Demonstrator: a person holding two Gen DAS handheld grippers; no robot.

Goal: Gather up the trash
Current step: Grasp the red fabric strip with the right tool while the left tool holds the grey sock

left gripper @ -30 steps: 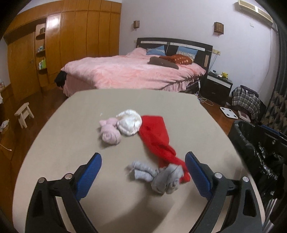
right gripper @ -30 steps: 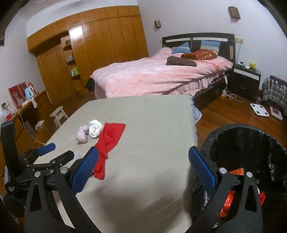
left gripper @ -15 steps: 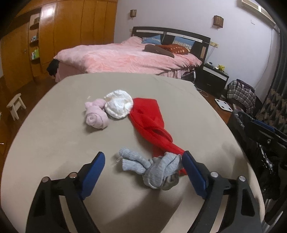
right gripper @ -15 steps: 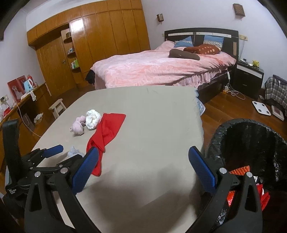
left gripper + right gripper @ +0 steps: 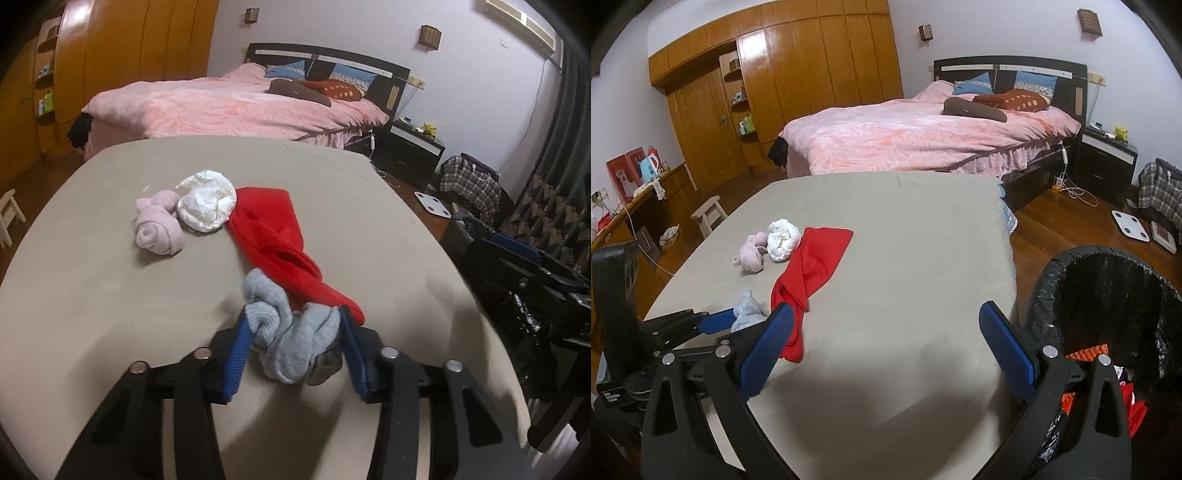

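A grey sock bundle lies at the near side of the beige table. My left gripper is closing its jaws on it, and both blue pads press into the bunched fabric. The same bundle shows in the right wrist view beside a left pad. A twisted red cloth runs from the bundle toward a white crumpled wad and a pink sock roll. My right gripper hangs open over the table's near right part, with nothing between its fingers.
A bin with a black liner stands off the table's right edge, with red and orange trash inside. Beyond the table are a pink bed, a wooden wardrobe and a small stool on the floor at left.
The left jaws have drawn in from wide open onto the grey bundle, squeezing it, and the gripper sank closer to it. The right gripper dipped slightly and stays open.
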